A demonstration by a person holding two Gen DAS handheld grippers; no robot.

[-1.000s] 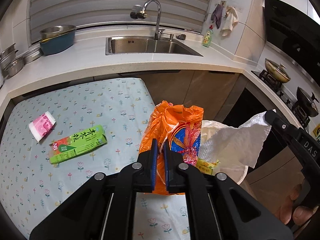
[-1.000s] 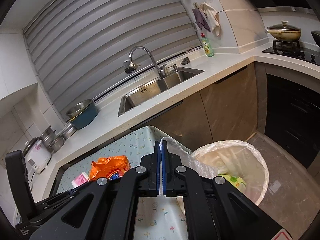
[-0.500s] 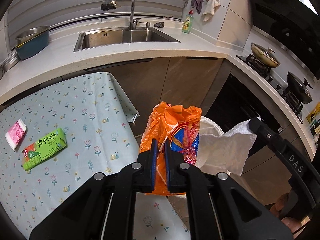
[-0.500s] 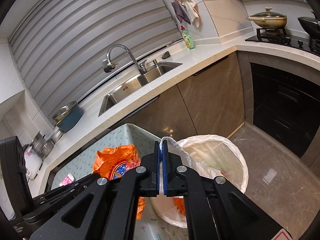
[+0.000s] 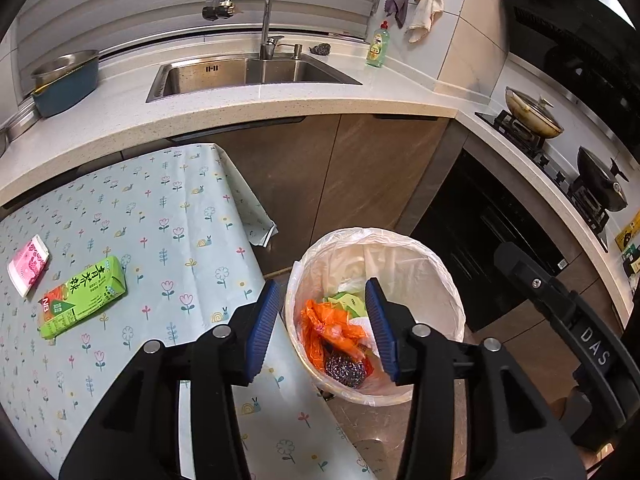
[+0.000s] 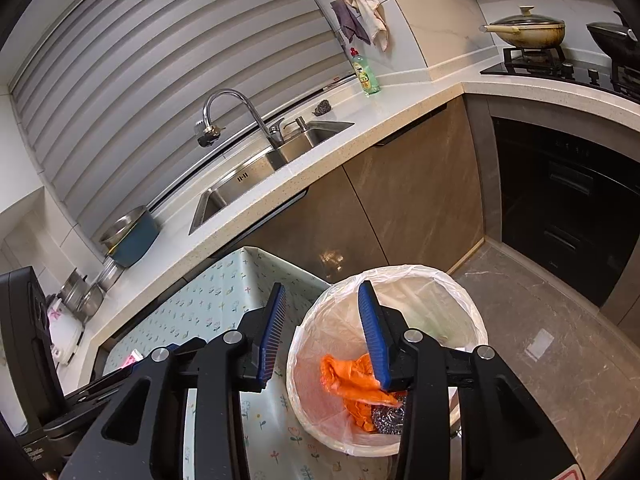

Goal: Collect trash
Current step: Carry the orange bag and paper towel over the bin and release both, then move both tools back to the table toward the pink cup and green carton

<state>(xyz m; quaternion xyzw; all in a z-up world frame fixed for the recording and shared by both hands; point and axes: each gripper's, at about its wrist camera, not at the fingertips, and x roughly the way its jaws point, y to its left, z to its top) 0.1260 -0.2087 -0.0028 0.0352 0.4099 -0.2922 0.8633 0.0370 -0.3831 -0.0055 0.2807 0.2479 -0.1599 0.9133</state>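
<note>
Both the left gripper (image 5: 322, 322) and right gripper (image 6: 326, 330) have just been opening — fingers released, nothing between them — so the orange bag (image 5: 330, 330) is now lying in the bin (image 5: 448, 280), leaving the green carton (image 5: 82, 296) waiting on the counter (image 5: 180, 240).

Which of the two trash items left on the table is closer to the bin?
The green drink carton, lying flat on the floral tablecloth. The pink-and-white packet lies beyond it, further from the lined trash bin.

My right tool (image 6: 322, 320) has just been opening, empty, and I am holding it over the lined bin (image 6: 472, 300) containing an orange bag (image 6: 348, 380).
</note>
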